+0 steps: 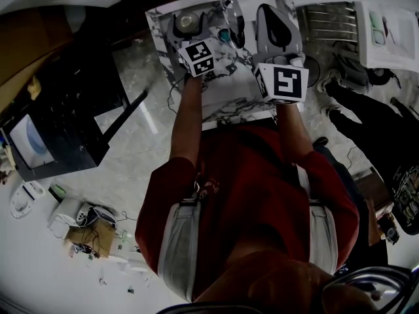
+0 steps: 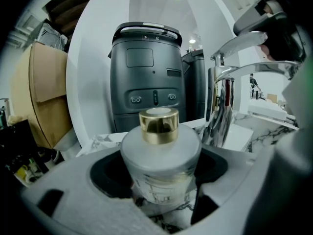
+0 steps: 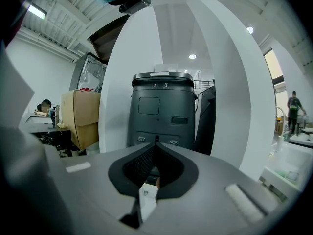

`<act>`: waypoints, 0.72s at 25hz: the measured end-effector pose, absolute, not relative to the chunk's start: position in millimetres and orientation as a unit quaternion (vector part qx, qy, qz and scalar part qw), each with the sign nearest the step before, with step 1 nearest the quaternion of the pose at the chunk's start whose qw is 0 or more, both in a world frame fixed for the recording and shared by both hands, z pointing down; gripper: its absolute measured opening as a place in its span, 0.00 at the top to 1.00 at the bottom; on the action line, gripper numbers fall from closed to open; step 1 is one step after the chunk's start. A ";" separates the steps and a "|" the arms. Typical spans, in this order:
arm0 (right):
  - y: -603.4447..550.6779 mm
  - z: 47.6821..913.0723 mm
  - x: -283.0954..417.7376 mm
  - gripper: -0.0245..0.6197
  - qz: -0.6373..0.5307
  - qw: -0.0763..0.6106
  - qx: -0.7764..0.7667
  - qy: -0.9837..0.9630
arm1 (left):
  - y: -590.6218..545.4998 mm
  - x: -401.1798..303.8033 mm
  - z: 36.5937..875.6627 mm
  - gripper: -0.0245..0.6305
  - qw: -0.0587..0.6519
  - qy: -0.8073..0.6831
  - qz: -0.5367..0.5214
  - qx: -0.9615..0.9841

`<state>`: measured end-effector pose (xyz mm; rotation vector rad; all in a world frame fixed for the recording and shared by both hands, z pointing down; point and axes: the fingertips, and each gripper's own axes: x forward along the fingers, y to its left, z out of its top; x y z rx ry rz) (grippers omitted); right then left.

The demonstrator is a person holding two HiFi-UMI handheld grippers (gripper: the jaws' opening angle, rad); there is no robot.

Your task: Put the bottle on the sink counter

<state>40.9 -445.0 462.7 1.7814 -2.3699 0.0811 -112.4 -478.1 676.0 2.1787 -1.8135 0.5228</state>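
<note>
Bottle (image 2: 159,153) pinched in left tool (image 2: 159,173), faucet (image 2: 226,82) near; right tool (image 3: 155,148) pressed together

Bottle (image 2: 161,155) label print too blurred

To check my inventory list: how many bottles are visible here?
1: a frosted bottle, held between the left tongs, beside the faucet. Others may be hidden.

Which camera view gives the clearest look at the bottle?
The left gripper view: the bottle fills the centre, with its frosted body and gold cap seen close and from the side. The head view shows it only small and from above. The right gripper view does not show it.
</note>
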 end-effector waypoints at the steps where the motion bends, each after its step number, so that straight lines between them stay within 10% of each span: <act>1: -445.3 463.0 40.2 0.96 0.027 0.088 0.598 -0.796 | -479.1 -113.0 675.6 0.45 0.129 -0.624 0.182 0.749; 18: -439.4 463.5 36.1 0.96 0.032 0.083 0.598 -0.796 | -488.5 -115.5 680.8 0.45 0.173 -0.625 0.207 0.733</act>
